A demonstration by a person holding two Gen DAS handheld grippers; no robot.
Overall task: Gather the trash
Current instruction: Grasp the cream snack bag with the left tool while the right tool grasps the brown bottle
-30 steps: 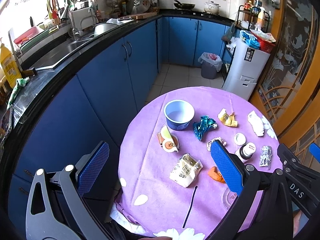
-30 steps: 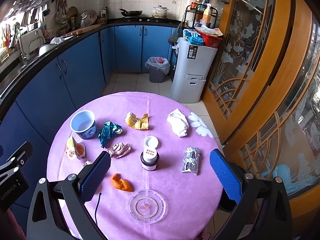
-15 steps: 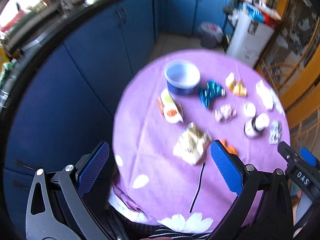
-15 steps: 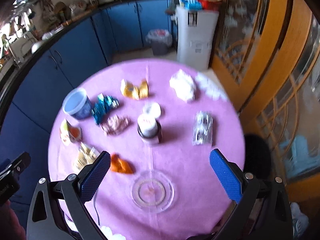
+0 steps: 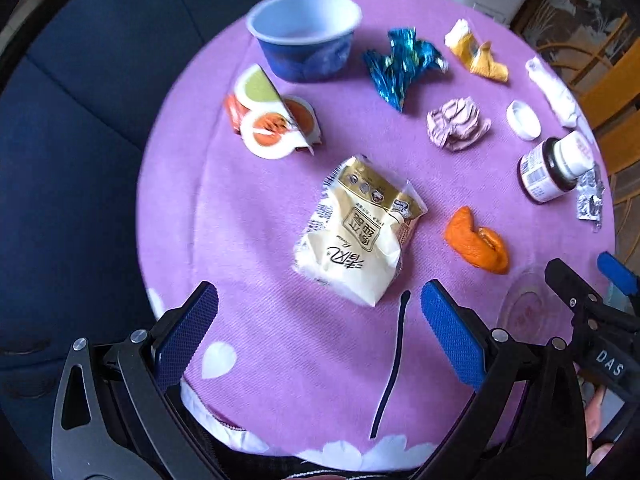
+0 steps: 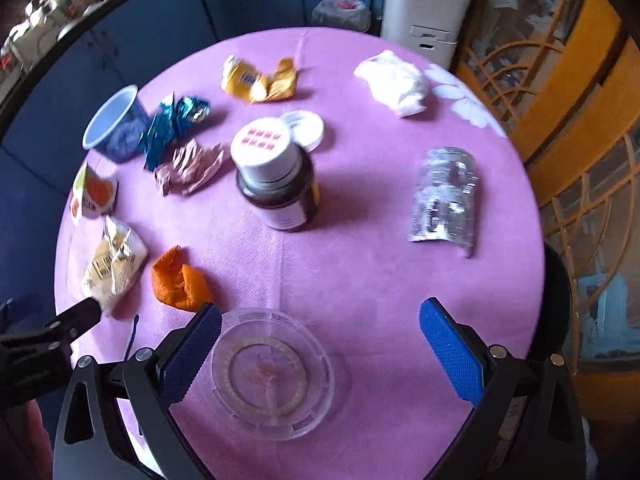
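Note:
Trash lies scattered on a round purple table (image 5: 248,216). A cream snack bag (image 5: 356,232) lies just beyond my open, empty left gripper (image 5: 318,332). Near it are orange peel (image 5: 476,242), a folded lid (image 5: 272,120), a blue cup (image 5: 304,34), blue foil (image 5: 400,64), a pink wrapper (image 5: 456,122) and a yellow wrapper (image 5: 476,54). My open, empty right gripper (image 6: 320,344) hovers over a clear plastic lid (image 6: 272,370). Beyond it stand a brown bottle (image 6: 276,176), a silver blister pack (image 6: 444,196), a white tissue (image 6: 394,82) and a white cap (image 6: 306,128).
A black stick (image 5: 394,360) lies near the table's front edge. Blue cabinets (image 6: 168,28) stand to the left. A bagged bin (image 6: 342,14) and a white cabinet (image 6: 428,4) stand behind the table. A wooden glass door (image 6: 580,100) is to the right.
Both grippers have dropped and tilted down toward the table, so the trash looks nearer and larger. Both stay open. Nothing on the table has moved.

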